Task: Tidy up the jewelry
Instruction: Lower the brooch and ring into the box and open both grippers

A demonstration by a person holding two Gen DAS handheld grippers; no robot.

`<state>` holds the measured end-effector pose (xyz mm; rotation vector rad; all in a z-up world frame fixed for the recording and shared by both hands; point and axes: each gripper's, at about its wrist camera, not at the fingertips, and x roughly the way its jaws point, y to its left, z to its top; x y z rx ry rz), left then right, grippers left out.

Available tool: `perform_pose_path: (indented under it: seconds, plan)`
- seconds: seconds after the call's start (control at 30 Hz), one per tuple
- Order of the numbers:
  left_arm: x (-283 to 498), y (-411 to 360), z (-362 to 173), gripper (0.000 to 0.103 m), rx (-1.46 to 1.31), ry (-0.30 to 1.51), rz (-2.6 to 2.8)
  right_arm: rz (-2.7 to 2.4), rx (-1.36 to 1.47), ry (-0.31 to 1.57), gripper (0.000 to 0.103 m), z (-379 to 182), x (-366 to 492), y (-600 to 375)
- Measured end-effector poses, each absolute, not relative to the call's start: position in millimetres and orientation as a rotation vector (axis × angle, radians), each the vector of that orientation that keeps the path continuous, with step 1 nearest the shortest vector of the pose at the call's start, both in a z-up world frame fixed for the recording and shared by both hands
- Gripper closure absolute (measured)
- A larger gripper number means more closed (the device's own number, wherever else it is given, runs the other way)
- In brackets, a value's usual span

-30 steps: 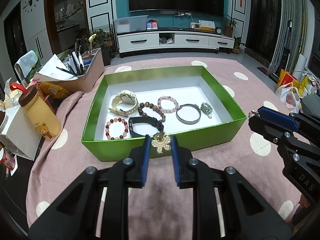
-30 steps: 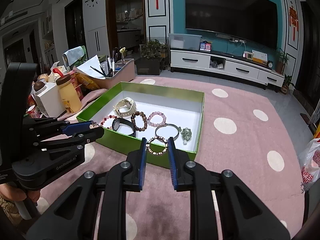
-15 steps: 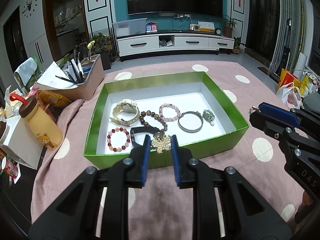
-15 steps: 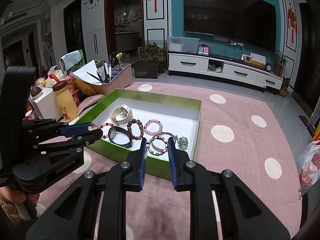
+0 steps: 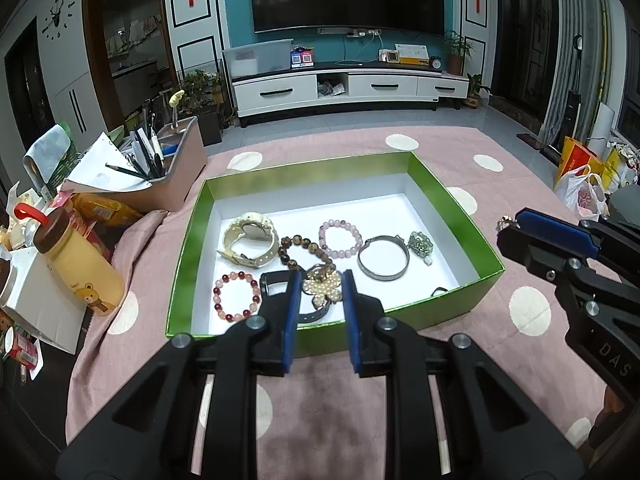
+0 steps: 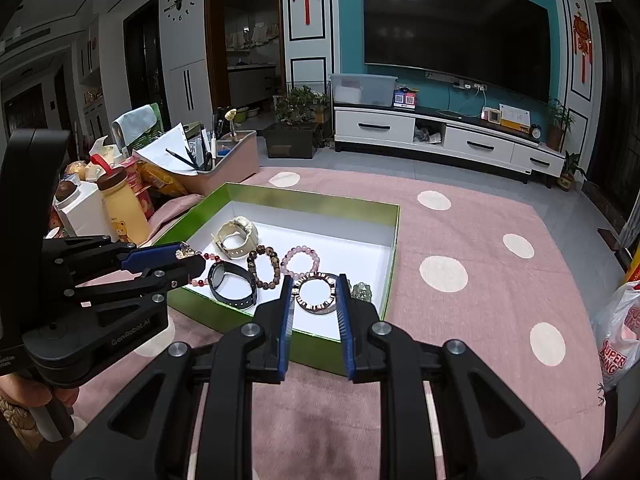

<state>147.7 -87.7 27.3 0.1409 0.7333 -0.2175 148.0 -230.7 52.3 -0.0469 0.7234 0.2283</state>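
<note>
A green box (image 5: pixel 452 200) with a white floor sits on a pink dotted cloth. In it lie a cream watch (image 5: pixel 250 236), a brown bead bracelet (image 5: pixel 300 246), a pink bead bracelet (image 5: pixel 340 236), a silver bangle (image 5: pixel 383 258), a green charm (image 5: pixel 420 242), a red bead bracelet (image 5: pixel 236 296) and a black band (image 5: pixel 274 280). My left gripper (image 5: pixel 321 292) is shut on a pearl flower brooch (image 5: pixel 322 288) above the box's near side. My right gripper (image 6: pixel 314 292) is shut on a metal-link bracelet (image 6: pixel 314 294) over the box's (image 6: pixel 320 204) near right corner.
A pen holder (image 5: pixel 180 160), a yellow bottle (image 5: pixel 80 264) and a white carton (image 5: pixel 36 300) crowd the table's left side. Plastic bags (image 5: pixel 580 196) sit at the right. Pink cloth (image 6: pixel 480 240) stretches right of the box. A TV cabinet stands far behind.
The box has slid lower in both views, so the brooch and the bracelet now hang over its white floor rather than its near wall. Both grips are unchanged.
</note>
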Motion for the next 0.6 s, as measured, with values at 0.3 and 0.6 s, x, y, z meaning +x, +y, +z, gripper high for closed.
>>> perform_pose_path:
  seconds: [0.3,0.6]
  plan:
    - [159,-90,25,0.083,0.141,0.741,-0.219,0.227,-0.041,0.728,0.083,51,155,-233]
    - [173,-92,21,0.083,0.134,0.756,-0.222,0.228,-0.032,0.744,0.083,43,171,-234]
